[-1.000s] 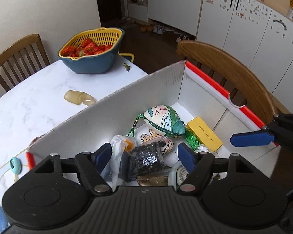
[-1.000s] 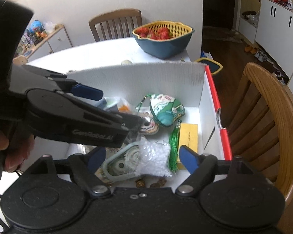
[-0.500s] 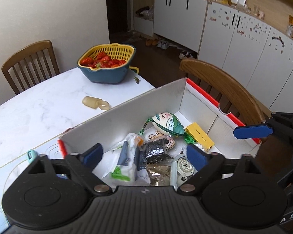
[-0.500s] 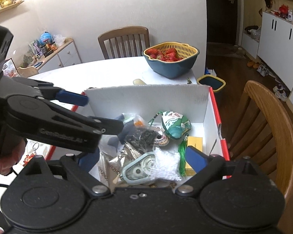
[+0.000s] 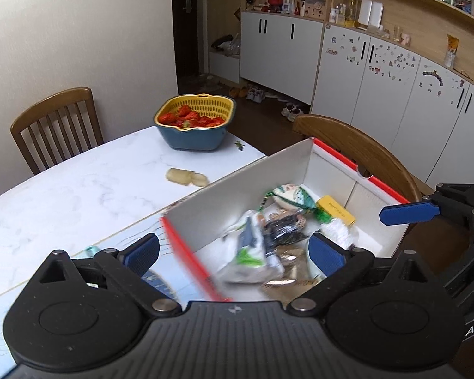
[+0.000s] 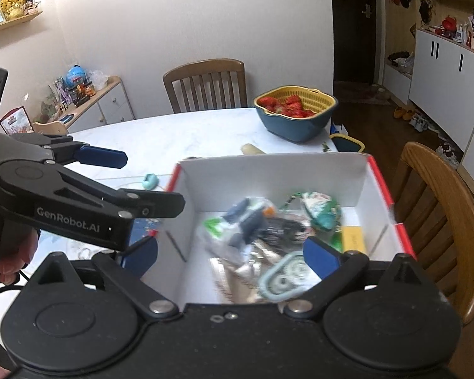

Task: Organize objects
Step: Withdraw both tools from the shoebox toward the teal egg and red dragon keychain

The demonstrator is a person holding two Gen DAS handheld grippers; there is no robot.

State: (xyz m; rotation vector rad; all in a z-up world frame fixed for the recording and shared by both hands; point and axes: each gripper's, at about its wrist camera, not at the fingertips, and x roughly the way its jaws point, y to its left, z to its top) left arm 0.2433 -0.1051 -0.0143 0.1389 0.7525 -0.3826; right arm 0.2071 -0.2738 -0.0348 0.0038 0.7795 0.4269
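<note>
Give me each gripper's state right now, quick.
Left gripper: tongs opening wide, nothing gripped, above the box.
Right gripper: tongs opening wide, nothing gripped.

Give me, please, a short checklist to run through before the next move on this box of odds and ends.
1. Left gripper free of any load: ok, its jaws are opening with nothing gripped between them.
2. Right gripper free of any load: ok, jaws opening, nothing gripped.
3. Items gathered inside the white box: ok, the yellow packet, the painted pouch and the rest lie within its walls.
4. Table cleared of loose things: not ok, a pale yellowish item and a small teal object lie outside the box.
5. Strawberry basket clear of the working area: ok, it stands apart at the far edge.
</note>
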